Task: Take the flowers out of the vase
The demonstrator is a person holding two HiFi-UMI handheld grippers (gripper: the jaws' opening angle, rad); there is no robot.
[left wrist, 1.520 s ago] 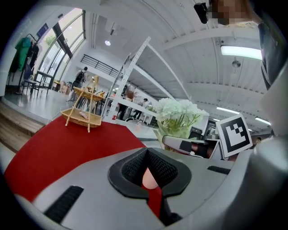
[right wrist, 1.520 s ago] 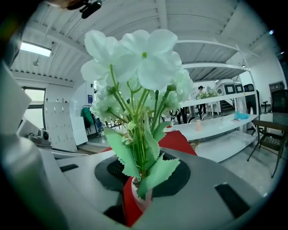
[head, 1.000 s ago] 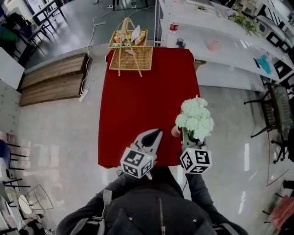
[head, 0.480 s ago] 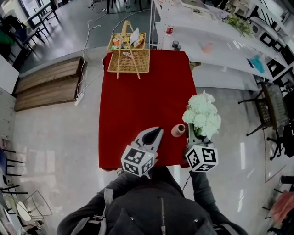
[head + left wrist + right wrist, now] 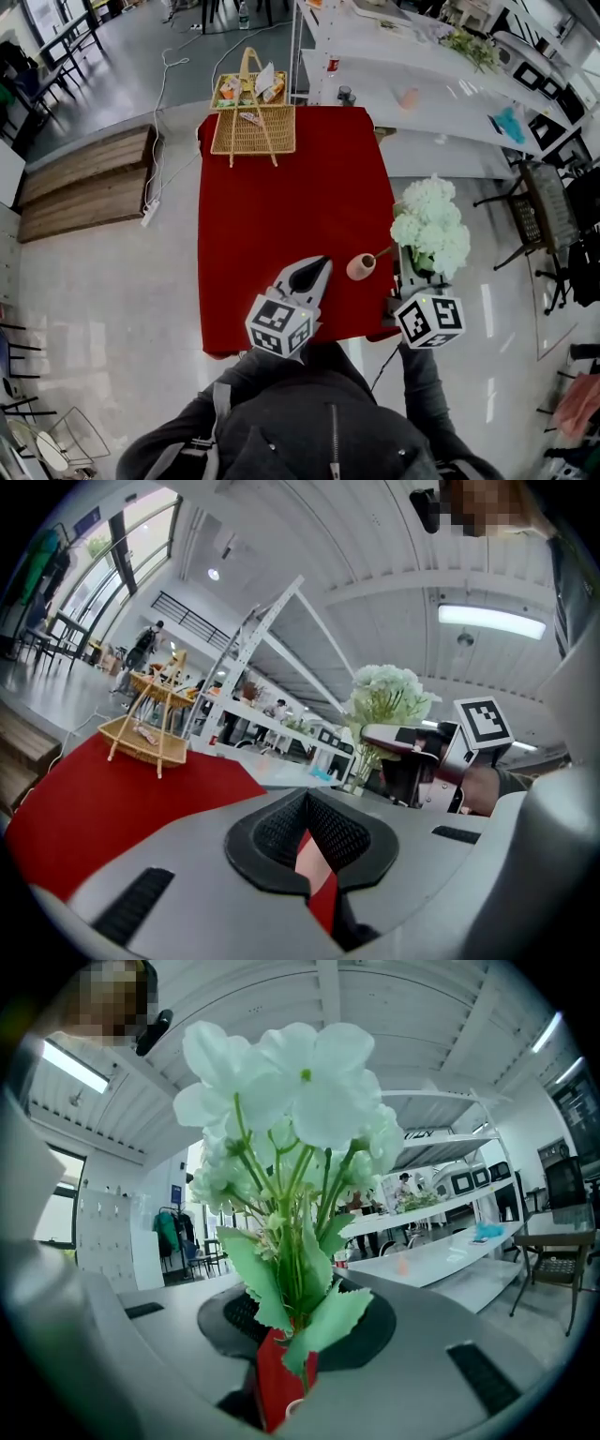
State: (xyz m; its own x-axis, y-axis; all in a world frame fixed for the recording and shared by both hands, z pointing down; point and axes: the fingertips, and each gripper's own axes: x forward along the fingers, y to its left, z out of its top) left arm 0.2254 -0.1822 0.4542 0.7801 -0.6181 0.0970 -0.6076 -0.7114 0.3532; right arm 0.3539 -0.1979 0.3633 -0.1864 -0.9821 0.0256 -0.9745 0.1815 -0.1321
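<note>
Far left on the red table [image 5: 281,187], a wicker basket [image 5: 251,122] stands at the far end, well apart from the work.

The left gripper [image 5: 316,266] hovers over the near end of the table. Its jaws are clenched together and empty.

Just to its right, the small pink vase [image 5: 360,268] stands upright near the table's right edge.

Further right, the white flowers [image 5: 431,225] are off to the side of the vase and above it. The right gripper [image 5: 410,279] is clamped on them below the blooms.

Step in hand: extraction. A thin dark line runs from the vase mouth toward the bunch. It is probably the stem end, but whether it has cleared the rim cannot be told.

Next move: raise the bunch until the stem end is free, keeping it upright so the vase is not tipped. The left gripper is placed to steady the vase if required.

View differences:
- The head view gives the layout, but the blooms cover the grip.
- The right gripper view shows the green stems [image 5: 295,1269] pinched between the pads, leaves spilling over them.
- The left gripper view shows the bunch upright from the side.
</note>
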